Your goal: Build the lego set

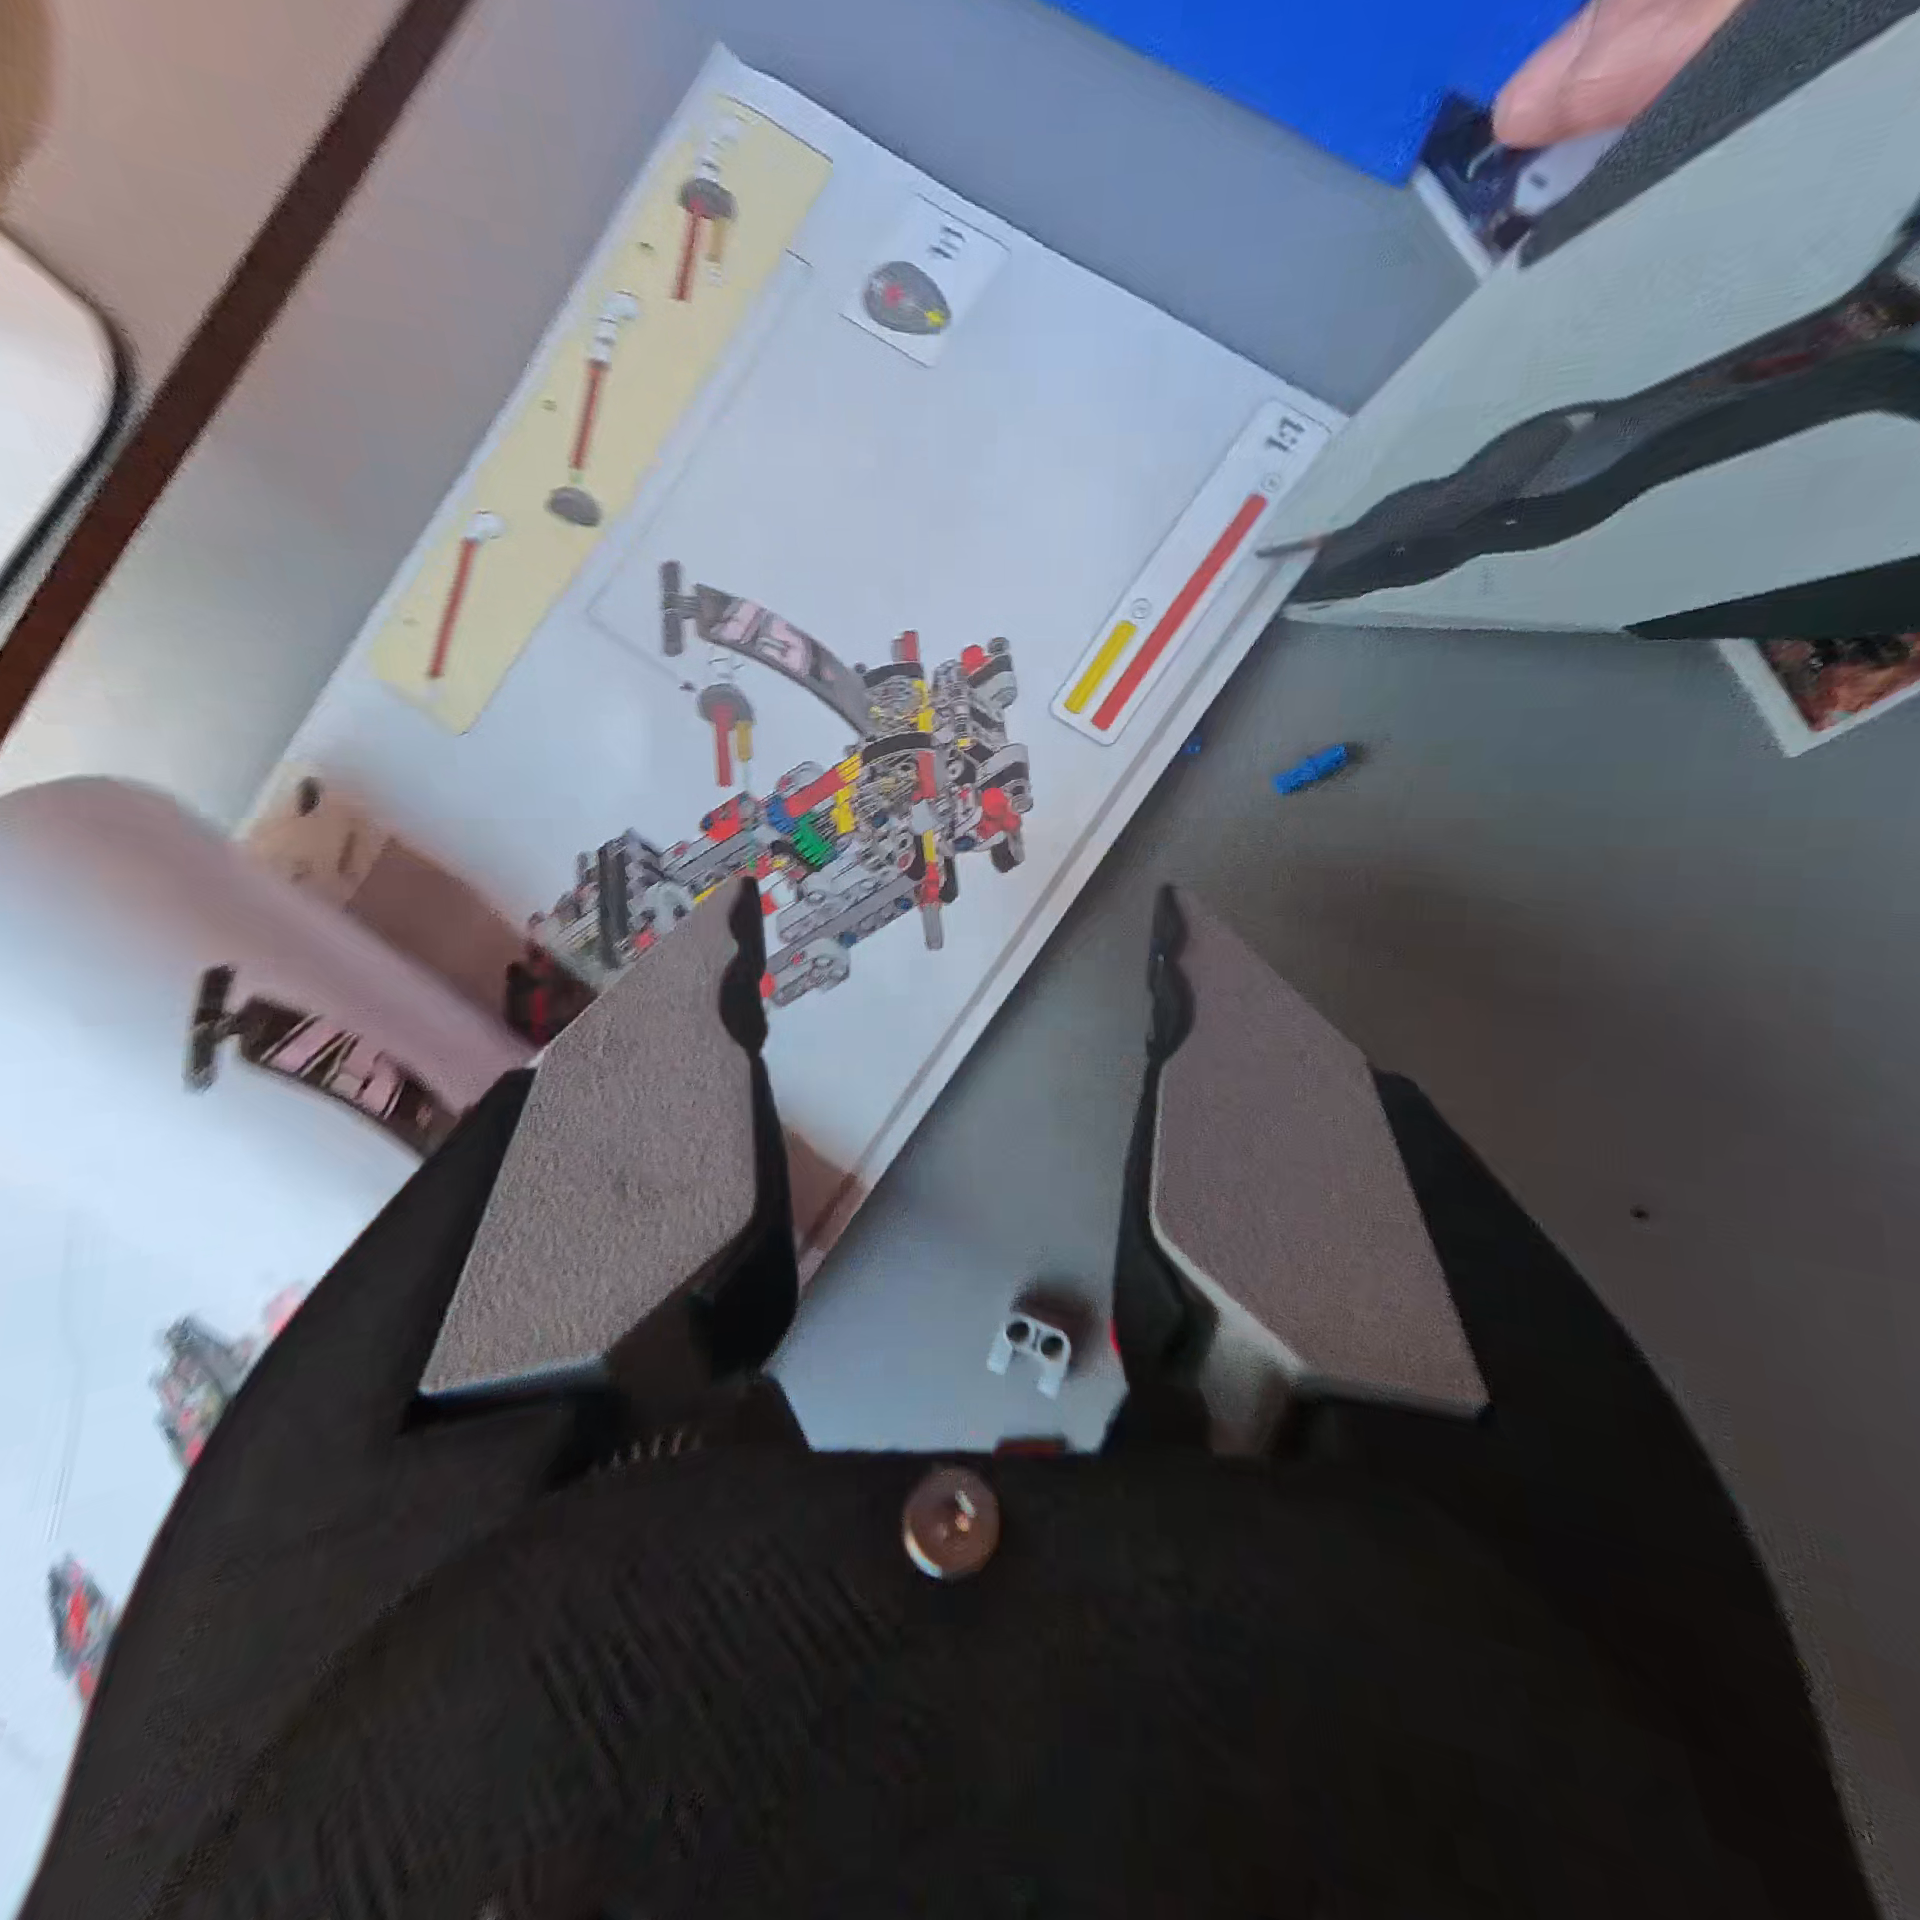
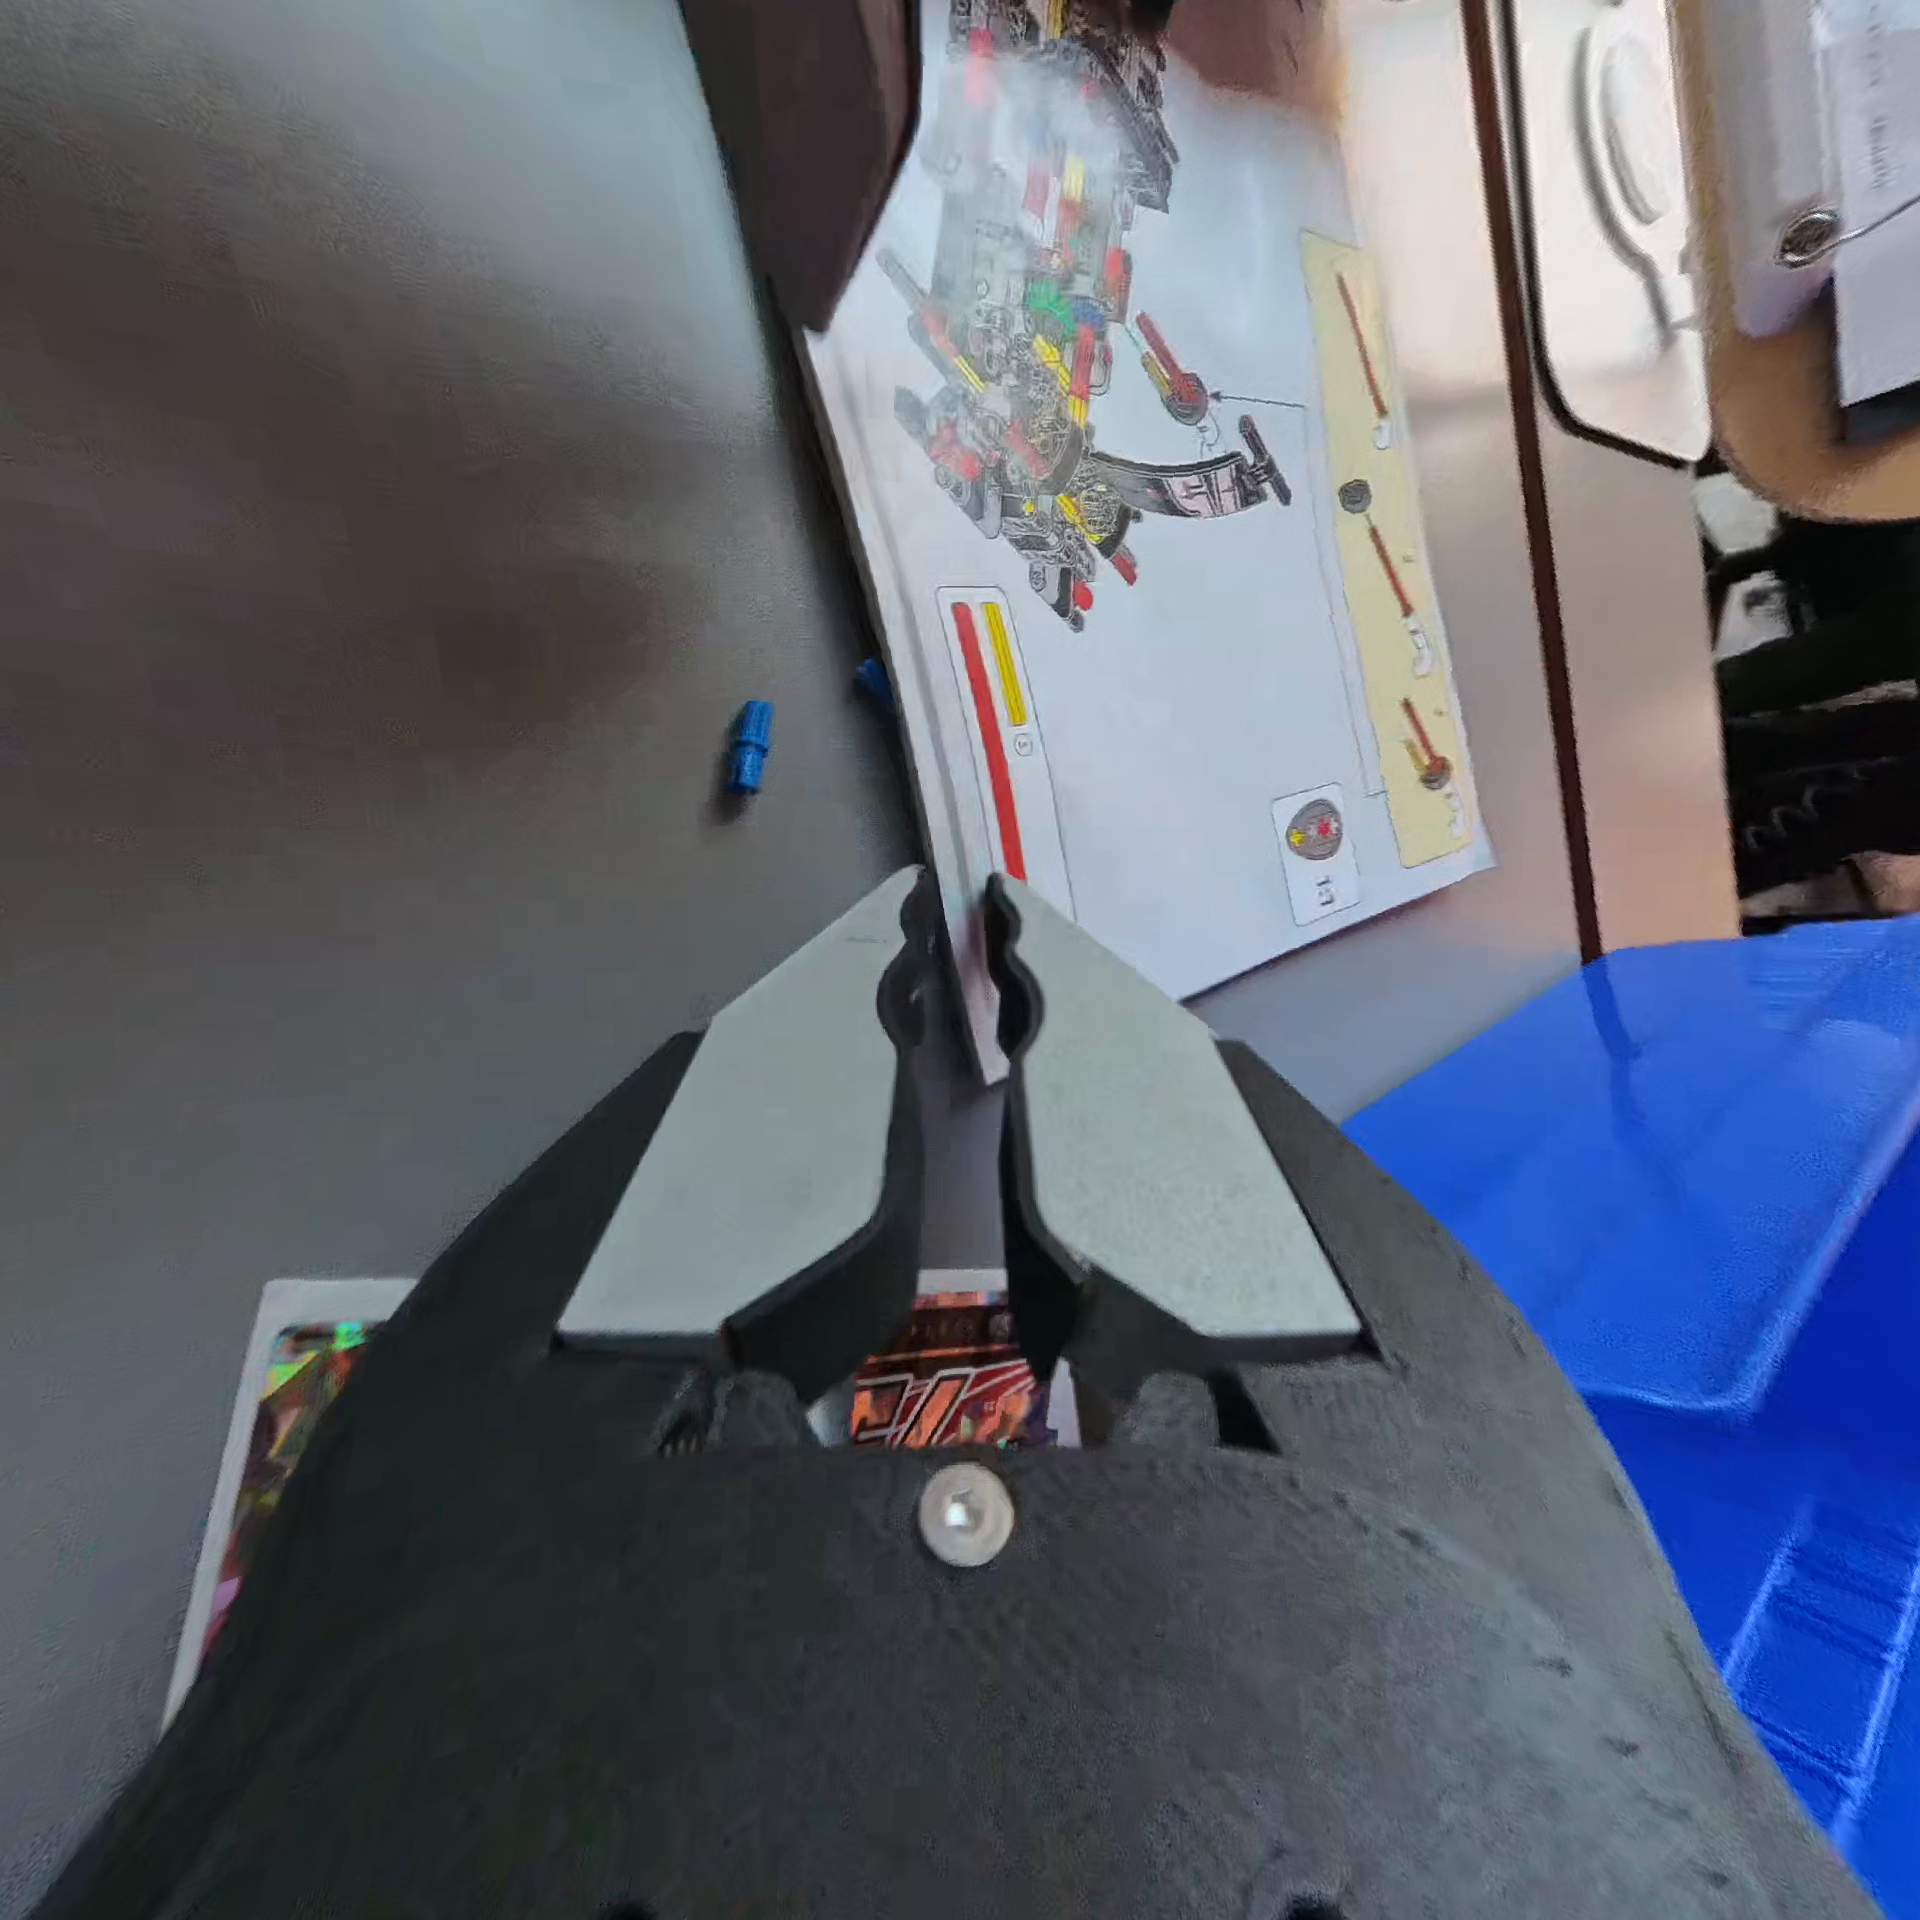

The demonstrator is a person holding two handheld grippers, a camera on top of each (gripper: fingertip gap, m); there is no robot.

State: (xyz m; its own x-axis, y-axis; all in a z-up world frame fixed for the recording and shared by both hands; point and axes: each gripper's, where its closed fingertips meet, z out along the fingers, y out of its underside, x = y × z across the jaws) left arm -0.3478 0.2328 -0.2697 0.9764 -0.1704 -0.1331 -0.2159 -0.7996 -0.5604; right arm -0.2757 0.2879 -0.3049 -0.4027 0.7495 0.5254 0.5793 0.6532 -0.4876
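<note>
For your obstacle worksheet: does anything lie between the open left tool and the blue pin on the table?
Nothing visible does. The left tool hangs open over the instruction booklet's edge; the blue pin lies apart on the bare grey table ahead and to its right.

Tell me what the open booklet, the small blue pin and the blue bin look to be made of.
Booklet: paper, smooth and slightly glossy; thin stacked page edges show where the right gripper pinches its corner, and it bends.
Blue pin: probably moulded plastic; saturated colour, ridged body.
Blue bin: probably rigid plastic; glossy, with light streaks on its wall.
</note>
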